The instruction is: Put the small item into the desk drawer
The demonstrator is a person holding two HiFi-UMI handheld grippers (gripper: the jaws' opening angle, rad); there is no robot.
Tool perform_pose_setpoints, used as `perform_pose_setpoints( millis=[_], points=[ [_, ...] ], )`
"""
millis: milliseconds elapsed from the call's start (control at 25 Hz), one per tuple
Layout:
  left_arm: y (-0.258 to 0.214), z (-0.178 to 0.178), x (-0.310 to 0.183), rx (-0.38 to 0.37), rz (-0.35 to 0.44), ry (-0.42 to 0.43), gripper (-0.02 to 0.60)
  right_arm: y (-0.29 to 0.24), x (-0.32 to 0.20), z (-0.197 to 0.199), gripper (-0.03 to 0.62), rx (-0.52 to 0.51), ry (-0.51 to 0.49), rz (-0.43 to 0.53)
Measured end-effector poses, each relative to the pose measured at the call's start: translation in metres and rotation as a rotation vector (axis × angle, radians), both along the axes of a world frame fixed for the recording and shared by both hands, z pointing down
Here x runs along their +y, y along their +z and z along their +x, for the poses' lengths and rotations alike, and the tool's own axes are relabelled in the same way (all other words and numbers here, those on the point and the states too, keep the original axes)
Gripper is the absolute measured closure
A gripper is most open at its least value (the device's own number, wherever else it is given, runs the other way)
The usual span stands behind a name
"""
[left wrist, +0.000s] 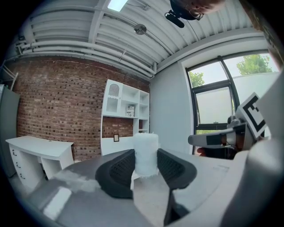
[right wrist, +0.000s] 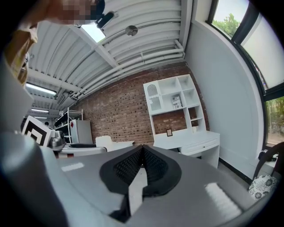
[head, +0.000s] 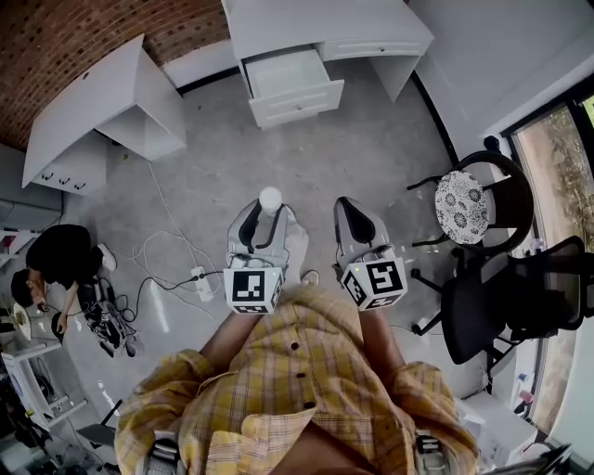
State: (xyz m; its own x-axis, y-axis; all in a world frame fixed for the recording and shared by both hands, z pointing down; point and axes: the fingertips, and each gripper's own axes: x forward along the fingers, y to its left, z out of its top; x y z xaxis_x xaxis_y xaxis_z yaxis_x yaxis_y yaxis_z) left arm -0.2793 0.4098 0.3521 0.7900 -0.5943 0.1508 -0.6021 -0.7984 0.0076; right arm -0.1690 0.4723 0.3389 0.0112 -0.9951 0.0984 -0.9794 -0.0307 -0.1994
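Note:
A small white cylinder (left wrist: pixel 146 153) stands upright between the black pads of my left gripper (left wrist: pixel 146 167), which is shut on it. From the head view the white cylinder (head: pixel 270 199) pokes out of the left gripper (head: pixel 264 223) at waist height. Beside it my right gripper (head: pixel 355 223) is shut with nothing in it; in its own view the right gripper (right wrist: pixel 141 166) shows its jaws meeting. The white desk (head: pixel 371 23) stands ahead across the floor, its drawer (head: pixel 290 85) pulled open. Both grippers are well short of the desk.
A second white desk (head: pixel 88 116) stands at the left by the brick wall. A power strip with cables (head: pixel 200 281) lies on the floor to the left. A patterned stool (head: pixel 463 206) and a black office chair (head: pixel 506 301) stand at the right. A white shelf unit (right wrist: pixel 174 103) tops the desk.

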Motion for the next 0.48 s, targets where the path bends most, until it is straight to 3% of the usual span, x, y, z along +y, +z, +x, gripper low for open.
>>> perform_pose_setpoints(
  millis=[480],
  points=[
    [0.01,0.053,-0.093,0.028,-0.02,-0.035,0.413,0.007,-0.098,0.05,0.599,0.004,-0.04,-0.01]
  ],
)
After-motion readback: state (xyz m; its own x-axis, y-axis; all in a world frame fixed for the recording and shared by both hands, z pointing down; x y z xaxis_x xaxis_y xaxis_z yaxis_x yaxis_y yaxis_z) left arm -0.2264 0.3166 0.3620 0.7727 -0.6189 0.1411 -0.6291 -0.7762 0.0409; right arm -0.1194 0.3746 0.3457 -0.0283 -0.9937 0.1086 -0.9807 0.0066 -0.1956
